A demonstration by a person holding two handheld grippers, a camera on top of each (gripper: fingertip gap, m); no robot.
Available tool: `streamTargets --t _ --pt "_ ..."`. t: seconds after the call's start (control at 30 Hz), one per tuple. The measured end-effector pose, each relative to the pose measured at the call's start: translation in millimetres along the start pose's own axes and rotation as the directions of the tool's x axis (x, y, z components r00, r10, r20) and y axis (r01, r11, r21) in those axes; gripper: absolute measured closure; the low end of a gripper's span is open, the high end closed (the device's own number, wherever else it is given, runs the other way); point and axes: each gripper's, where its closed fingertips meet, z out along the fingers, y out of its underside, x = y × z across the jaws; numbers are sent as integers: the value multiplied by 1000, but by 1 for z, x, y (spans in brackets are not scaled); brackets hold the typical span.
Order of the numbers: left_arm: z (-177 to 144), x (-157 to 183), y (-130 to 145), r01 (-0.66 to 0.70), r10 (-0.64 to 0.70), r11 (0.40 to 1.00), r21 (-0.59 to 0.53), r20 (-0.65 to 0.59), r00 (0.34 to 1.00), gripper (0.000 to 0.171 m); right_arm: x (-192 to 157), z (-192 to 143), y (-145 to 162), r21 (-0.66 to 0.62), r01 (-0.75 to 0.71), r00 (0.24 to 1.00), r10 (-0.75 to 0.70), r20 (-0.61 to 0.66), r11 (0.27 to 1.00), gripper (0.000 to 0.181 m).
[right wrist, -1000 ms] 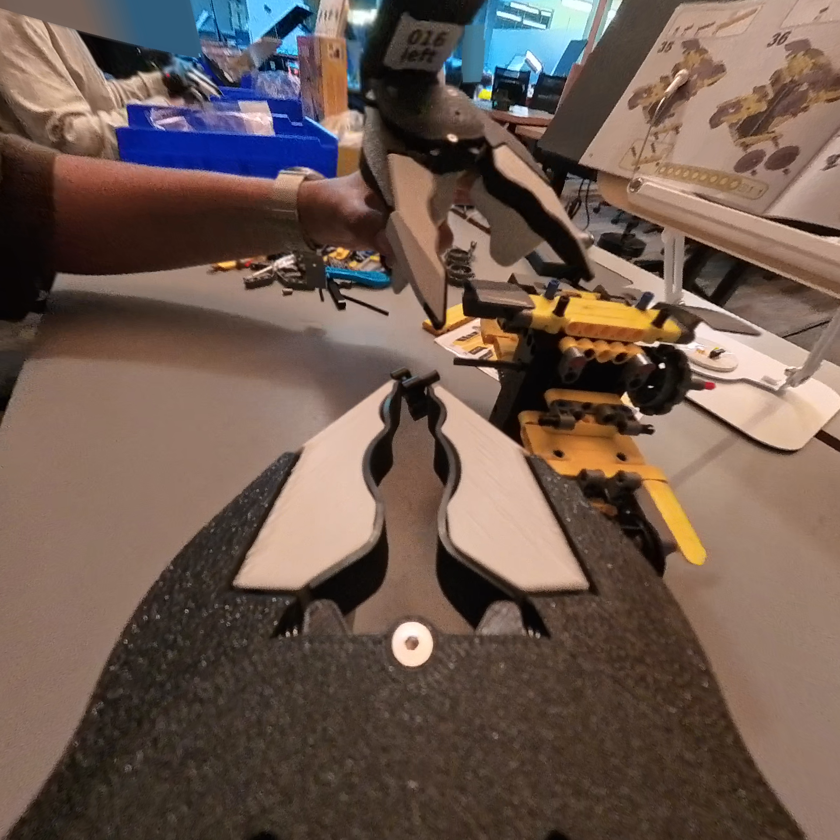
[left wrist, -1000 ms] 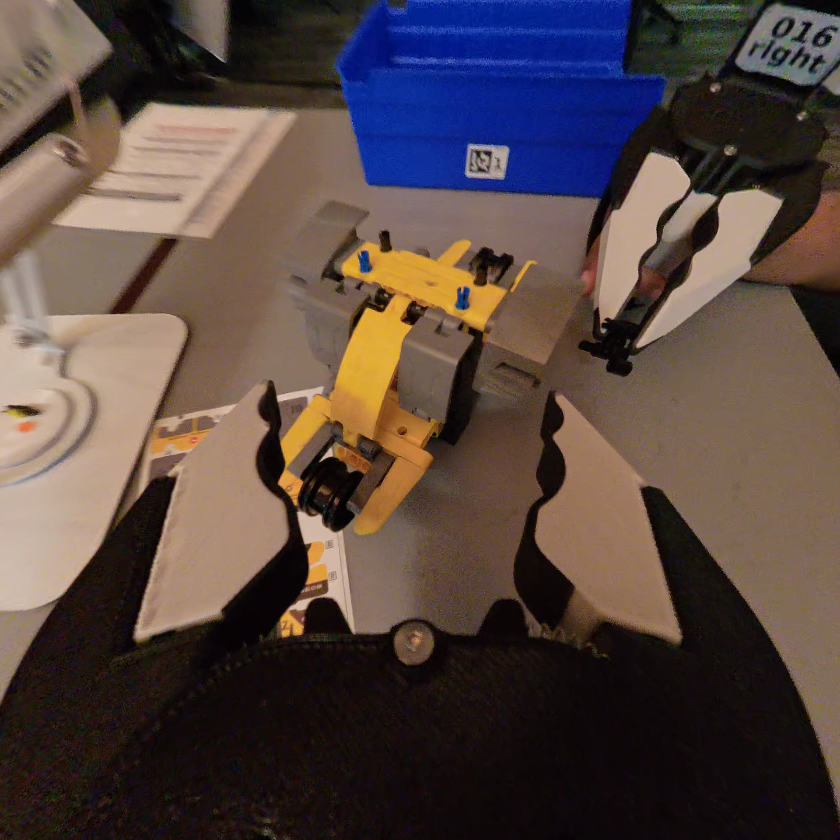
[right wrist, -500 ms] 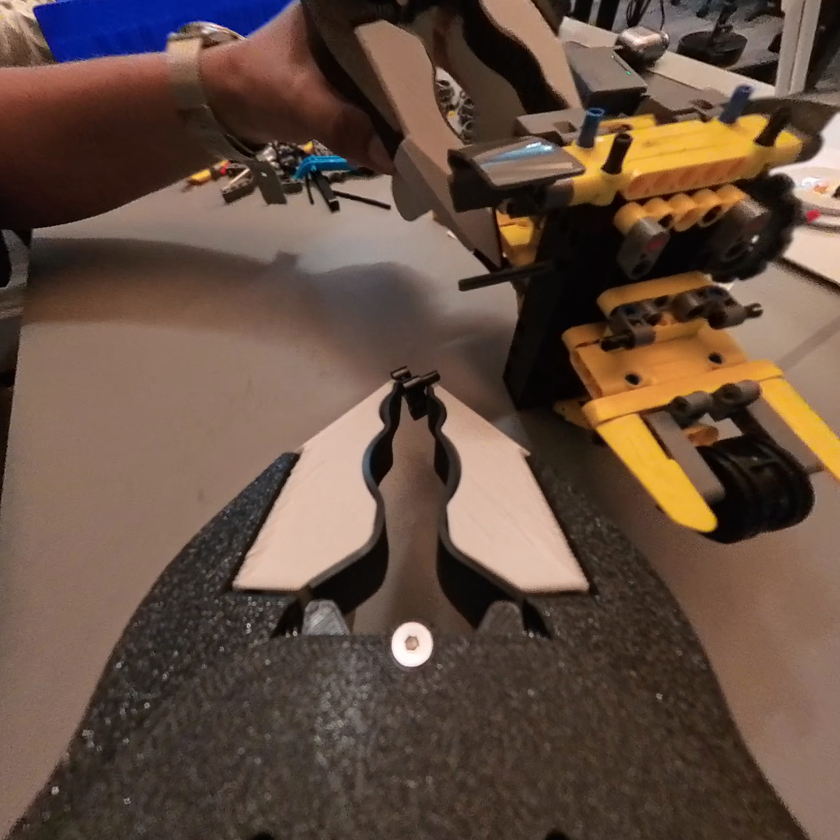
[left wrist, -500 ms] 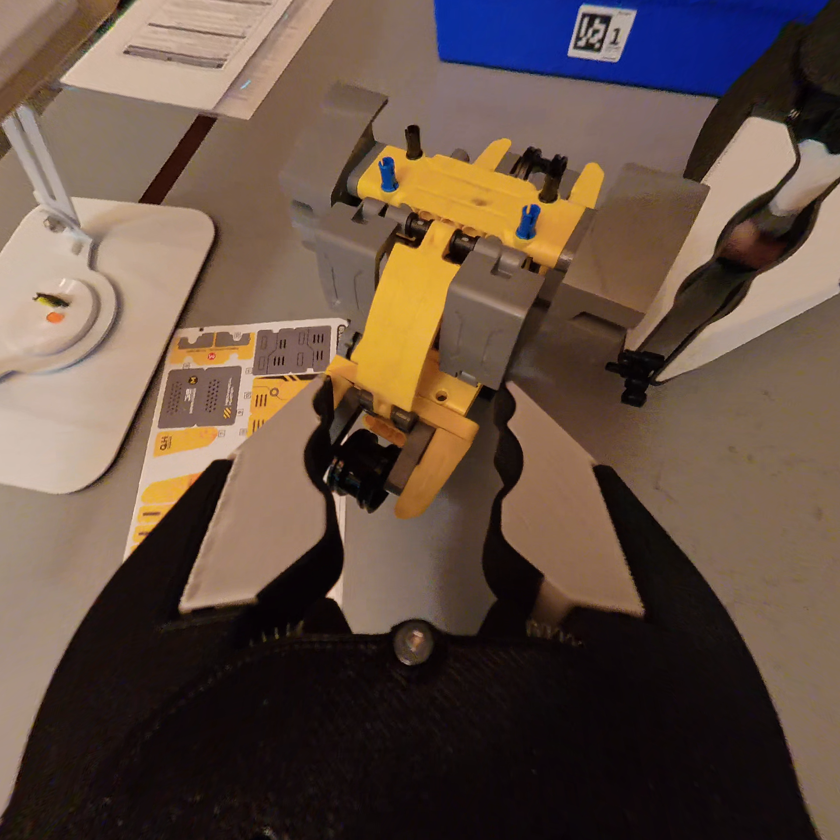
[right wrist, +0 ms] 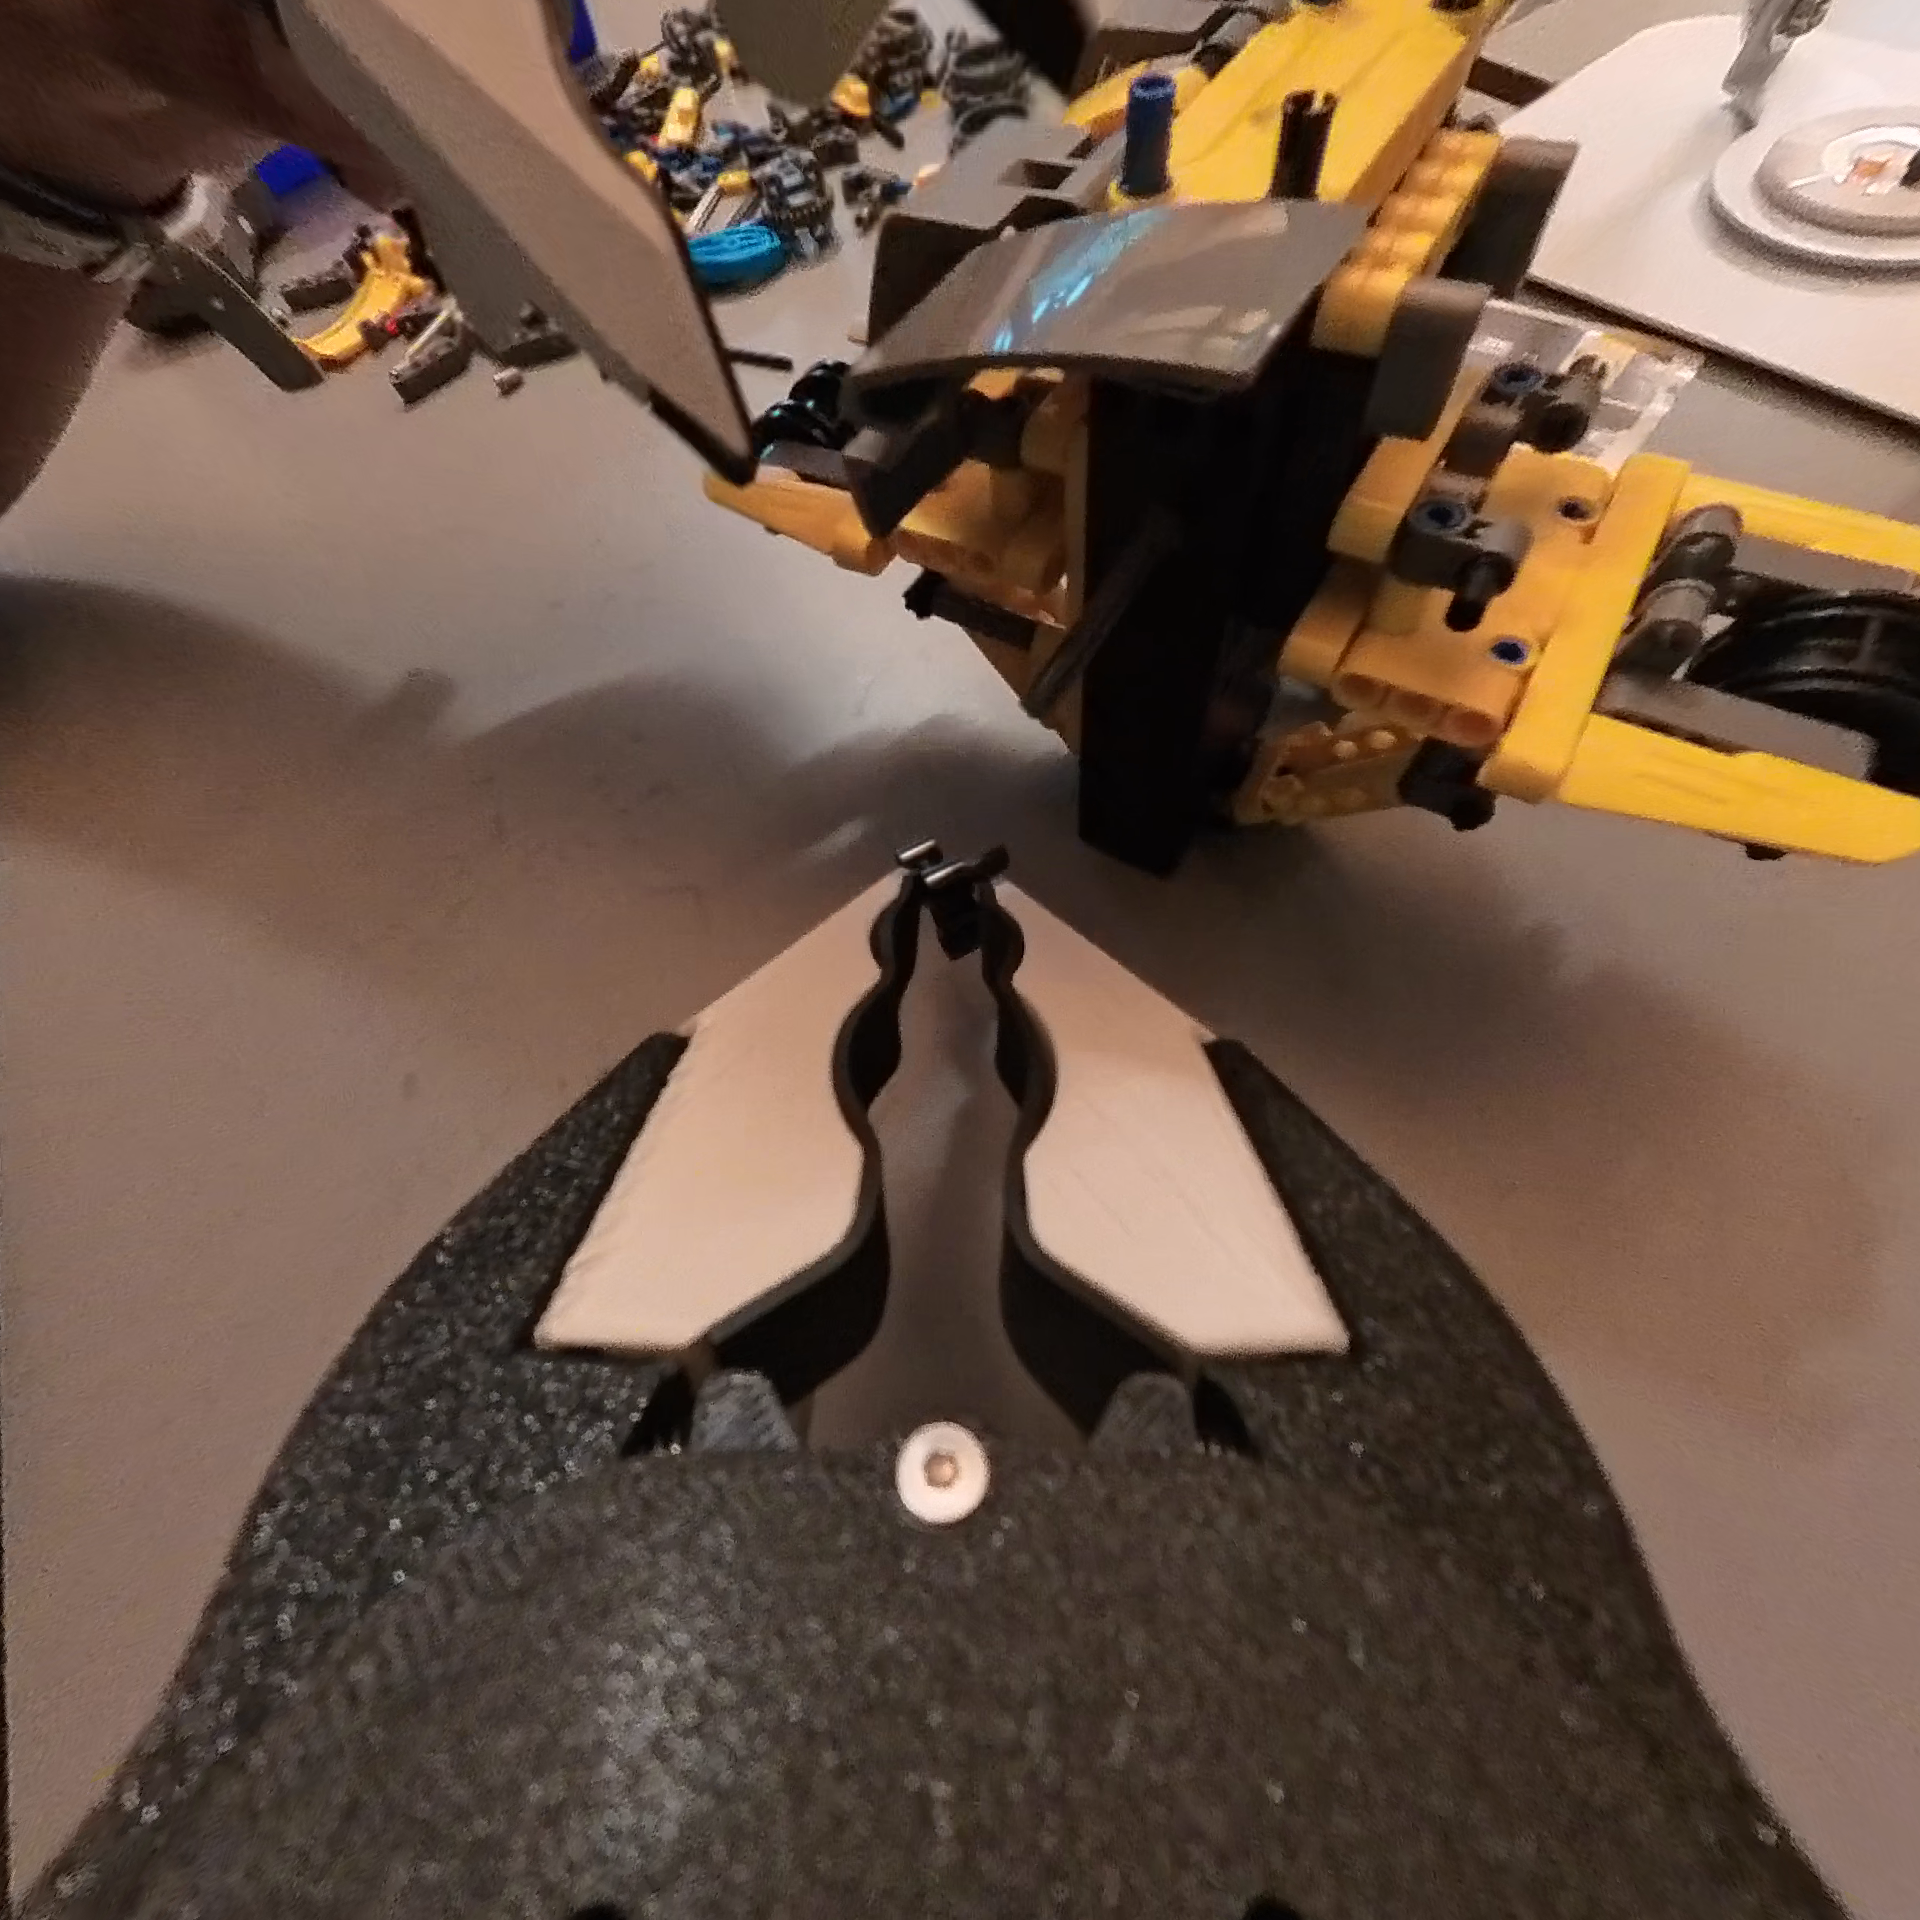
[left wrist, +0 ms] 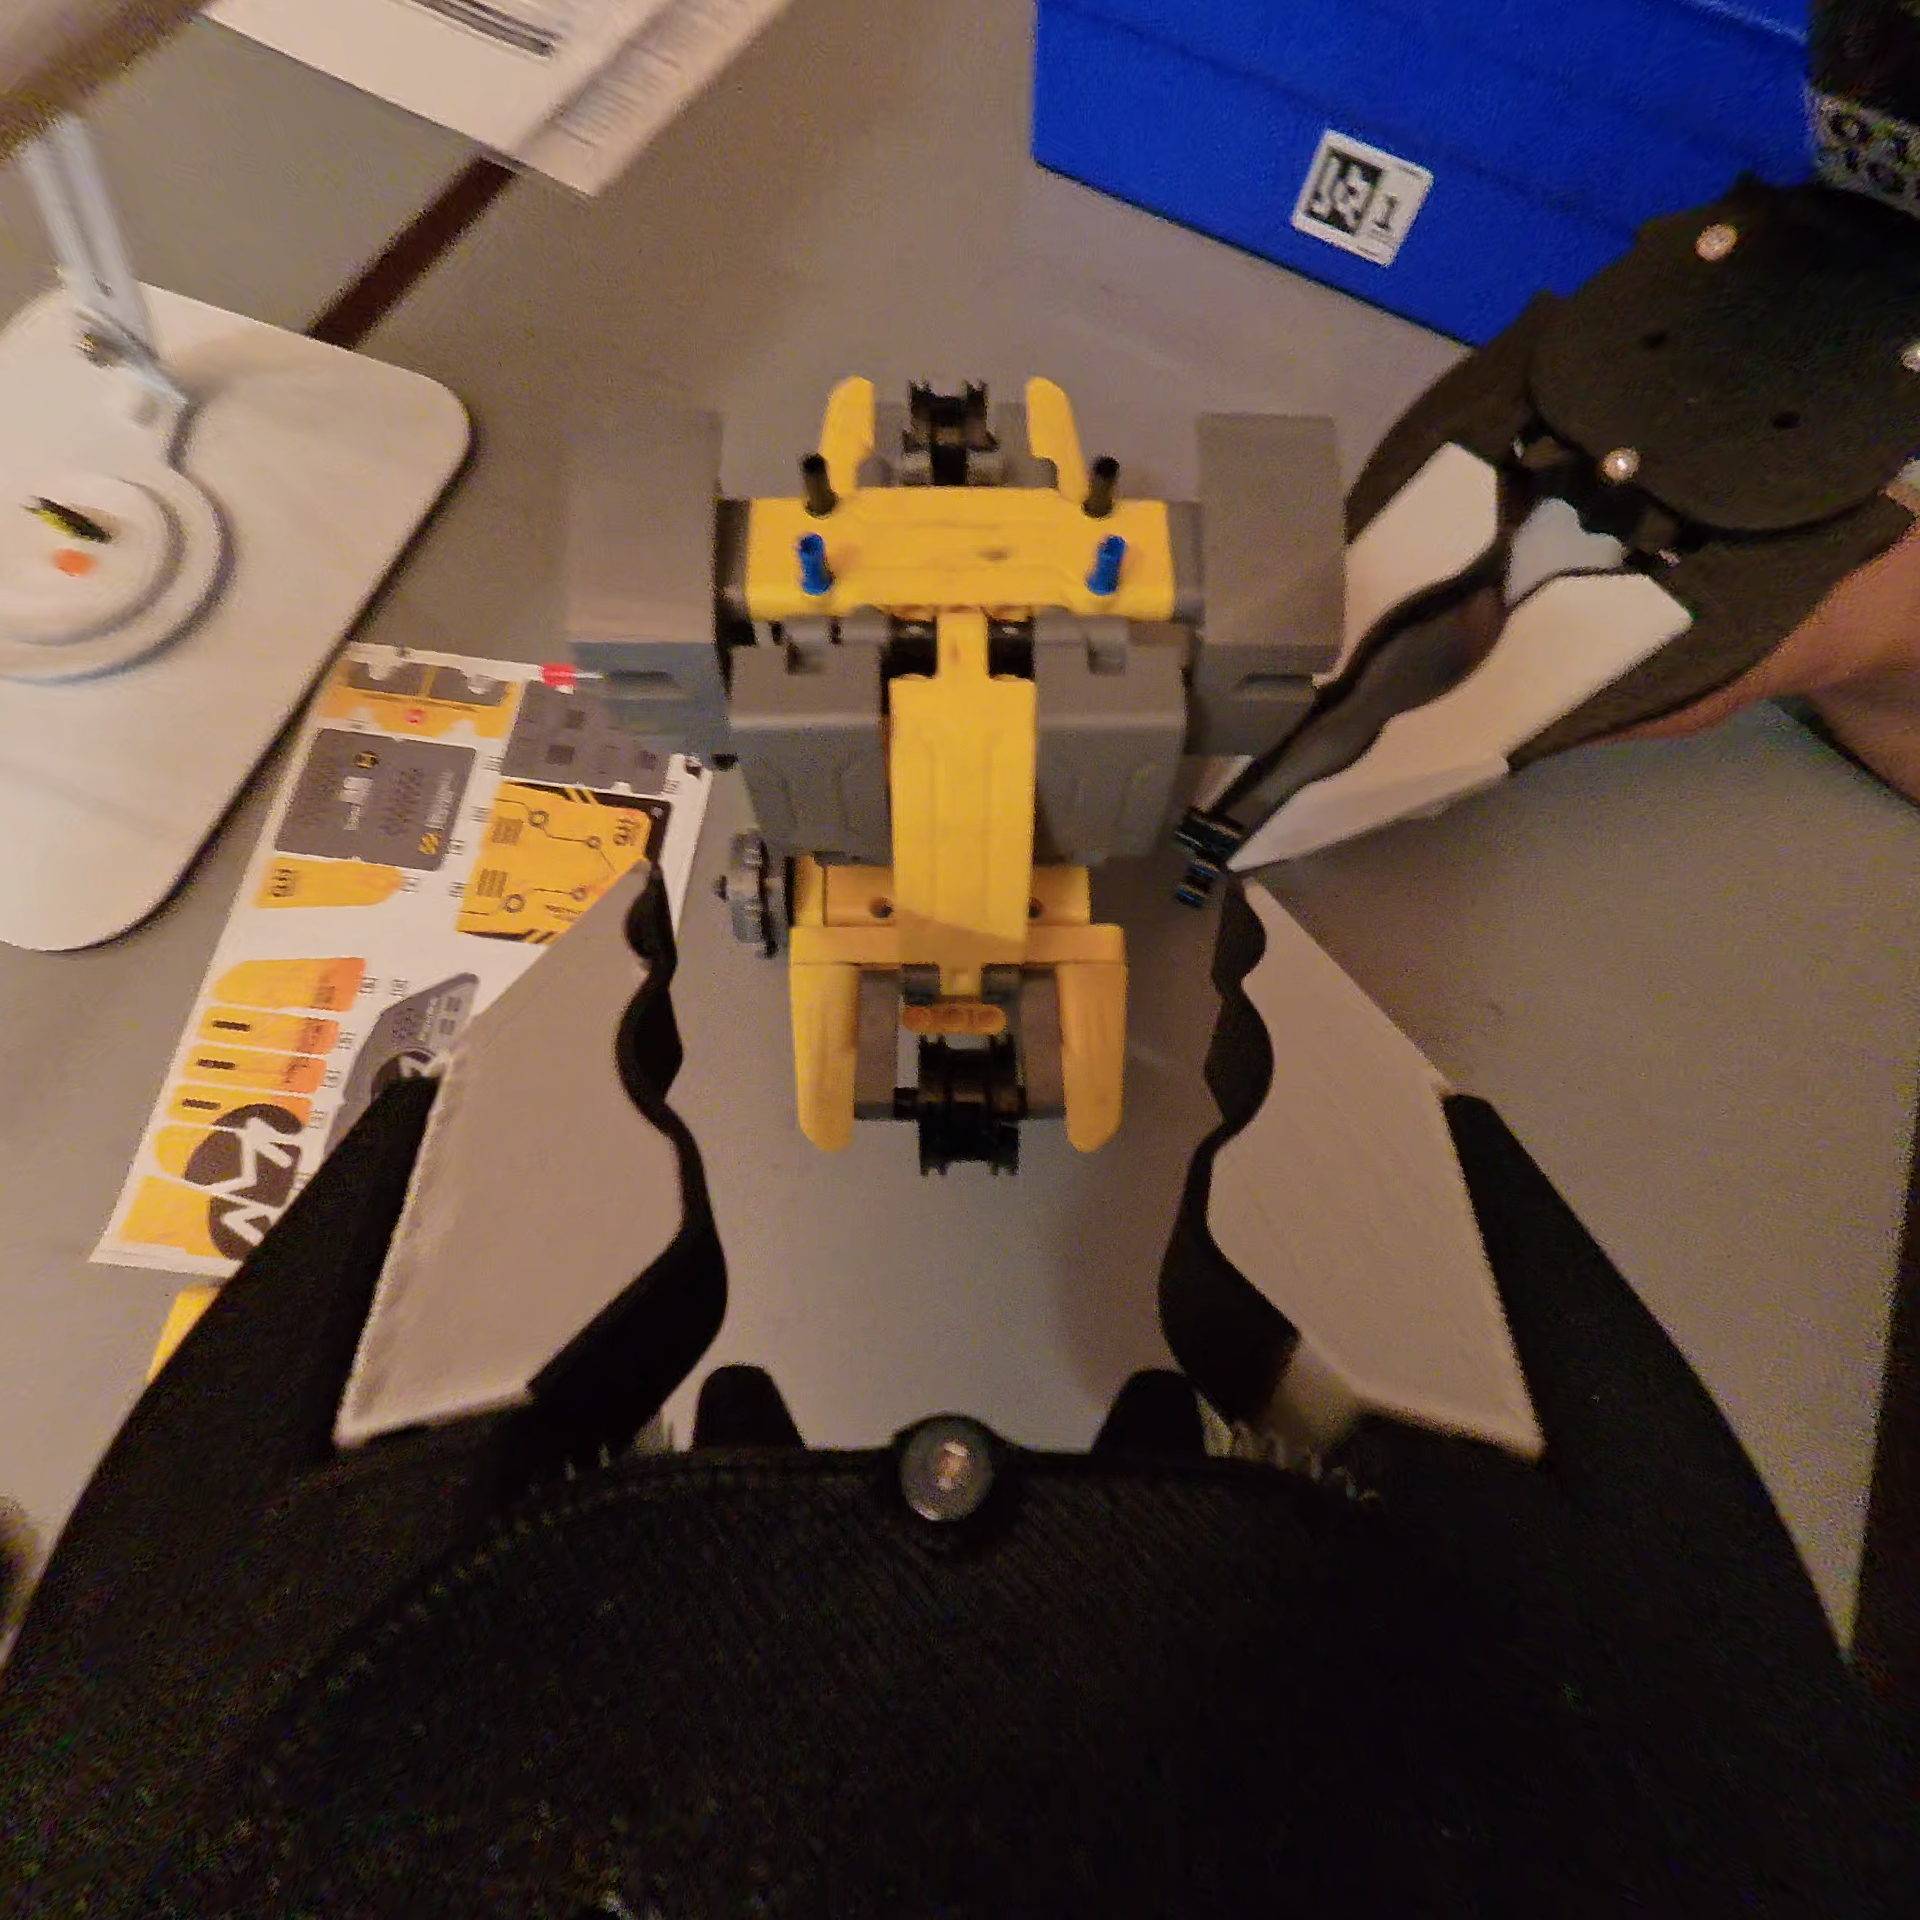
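Observation:
A yellow and grey brick-built vehicle model (left wrist: 956,727) stands on the grey table (left wrist: 1558,1039). My left gripper (left wrist: 940,883) is open above it, its fingers (left wrist: 561,1122) on either side of the model's yellow front fork without gripping it. My right gripper (right wrist: 951,894) is shut on a small black connector piece (right wrist: 951,883) and hovers close to the model's right flank (right wrist: 1143,644). It also shows in the left wrist view (left wrist: 1216,847), its tip beside the grey side panel. One left finger (right wrist: 582,208) shows in the right wrist view, its tip at the model's yellow end.
A blue bin (left wrist: 1455,135) stands behind the model. A sticker sheet (left wrist: 395,935) and a white stand base (left wrist: 208,623) lie to its left, with a paper sheet (left wrist: 520,62) beyond. Several loose pieces (right wrist: 727,156) lie scattered farther along the table.
My left gripper has come in over the model, which now sits squarely between its fingers; the fingers narrowed, then spread again. My right gripper moved closer to the model's side, still holding the black piece.

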Motion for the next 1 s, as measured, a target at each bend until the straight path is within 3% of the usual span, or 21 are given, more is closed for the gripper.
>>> streamTargets --t 0.17,0.47,0.63,0.77,0.87,1.0 --pt "14 -7 -10 46 -46 998 34 -14 999 56 -4 4 8 -45 -11 999 13 37 999 171" --pt "36 5 -9 131 -130 991 -6 -193 973 58 12 7 23 -140 31 997 -41 -69 990 170" --pt "33 4 -5 120 -122 992 -23 -178 976 60 19 3 23 -141 32 994 -46 -98 989 170" --pt "18 0 -7 112 -109 994 14 -140 984 58 16 -8 7 -27 -24 999 23 -34 999 171" --pt "-9 0 -12 112 -101 987 115 -91 991 60 14 -23 -5 71 -78 997 76 27 994 171" --pt "-51 33 -19 -2 11 956 292 -32 999 103 -12 -47 -32 249 -159 972 108 209 955 171"
